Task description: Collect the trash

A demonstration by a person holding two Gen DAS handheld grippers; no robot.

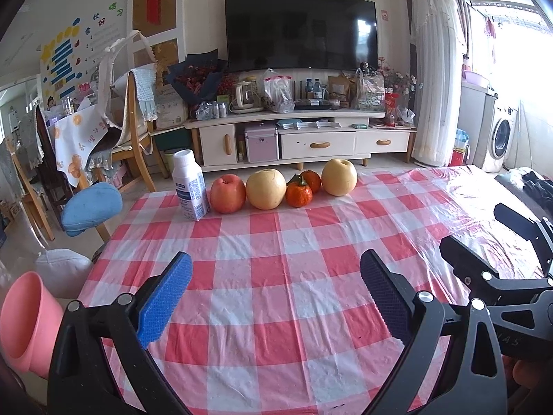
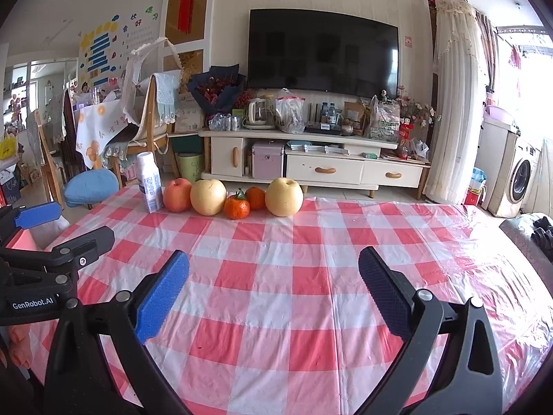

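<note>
Left wrist view: left gripper (image 1: 276, 273) low over the red-and-white checked tablecloth (image 1: 276, 311), jaws spread wide, nothing between the blue pad and the dark pad. At the right edge, the right gripper (image 1: 484, 231), black fingers apart and likewise empty. Off the table's left edge, a pink bin (image 1: 26, 325), tilted mouth toward the camera, inside hidden from this angle; contents impossible to tell. Just behind it, a white bag-like bundle (image 1: 60, 269), a blue stool (image 1: 91, 207) beyond.

Along the far edge of the table, a row: white milk bottle (image 1: 190, 185) standing upright at the left end, white cap on, just beside a red apple (image 1: 227, 194); next a yellow pear (image 1: 266, 188), two tangerines (image 1: 299, 194) close together, one behind the other, then a second pear (image 1: 339, 177).

Right wrist view: right gripper (image 2: 274, 271) over the cloth, jaws wide apart, empty. Left gripper (image 2: 65, 223) at the left edge. Same row at the far edge, milk bottle (image 2: 149, 181) upright, well apart from both grippers
</note>
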